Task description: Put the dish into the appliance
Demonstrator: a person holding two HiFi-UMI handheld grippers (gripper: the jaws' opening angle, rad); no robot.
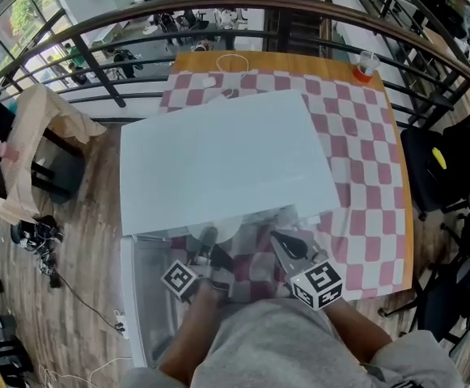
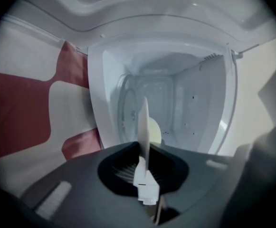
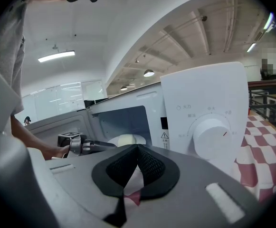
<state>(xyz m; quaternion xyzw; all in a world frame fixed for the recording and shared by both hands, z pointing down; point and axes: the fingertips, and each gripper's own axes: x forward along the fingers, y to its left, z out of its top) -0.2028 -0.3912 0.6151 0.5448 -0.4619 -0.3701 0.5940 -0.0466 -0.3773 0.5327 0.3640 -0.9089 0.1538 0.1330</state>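
Two grippers sit at the bottom of the head view, in front of a white microwave (image 1: 218, 160) on a checked table (image 1: 364, 176). The left gripper (image 1: 208, 239) holds a white dish (image 1: 218, 226) at the microwave's front edge, the right gripper (image 1: 285, 245) lies just beside it, and the door (image 1: 141, 297) hangs open at lower left. Left gripper view: the left gripper (image 2: 142, 172) is clamped on the dish (image 2: 143, 122), seen edge-on and upright in mid-frame, before the open, lit cavity (image 2: 195, 103). Right gripper view: the right gripper (image 3: 137, 148) has its jaws together at the tips with nothing between them. Left of centre, the left gripper (image 3: 88, 145) holds the dish (image 3: 127, 139) at the mouth of the opening; a dial (image 3: 209, 133) is at right.
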